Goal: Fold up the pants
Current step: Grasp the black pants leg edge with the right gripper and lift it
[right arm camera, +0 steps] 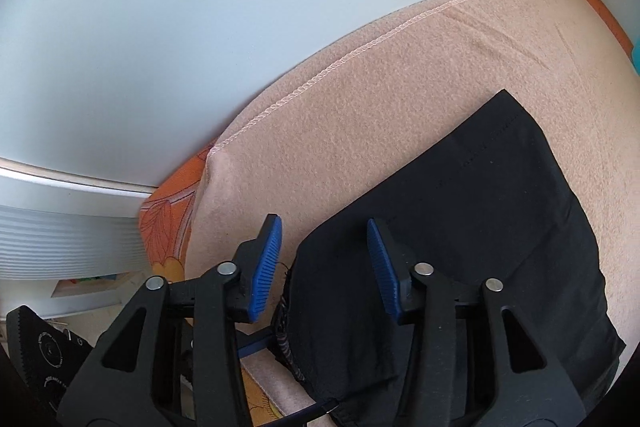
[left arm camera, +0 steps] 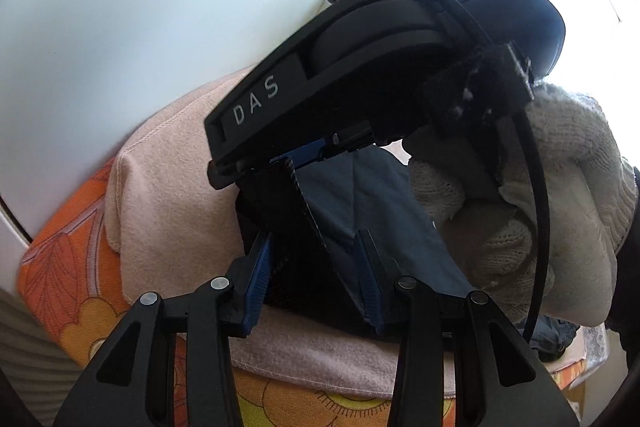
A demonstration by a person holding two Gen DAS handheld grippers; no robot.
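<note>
Dark pants [right arm camera: 480,227] lie folded on a pink blanket [right arm camera: 400,87]. My right gripper [right arm camera: 323,227] points steeply down over their left edge. Its blue pads stand apart with that edge under the gap, and neither pad presses on cloth. In the left wrist view the pants [left arm camera: 360,203] look blue-grey. A thick fold of them fills the gap of my left gripper [left arm camera: 314,239], and both pads lie against it. The right gripper's black body [left arm camera: 320,67] hangs close above, held by a hand in a white knitted glove [left arm camera: 560,167].
The blanket [left arm camera: 168,207] covers an orange floral sheet [left arm camera: 60,287]. A white wall [right arm camera: 200,7] runs right along the blanket's far edge. A ribbed white radiator [right arm camera: 60,239] sits low on the left. Bare blanket stretches beyond the pants toward the wall.
</note>
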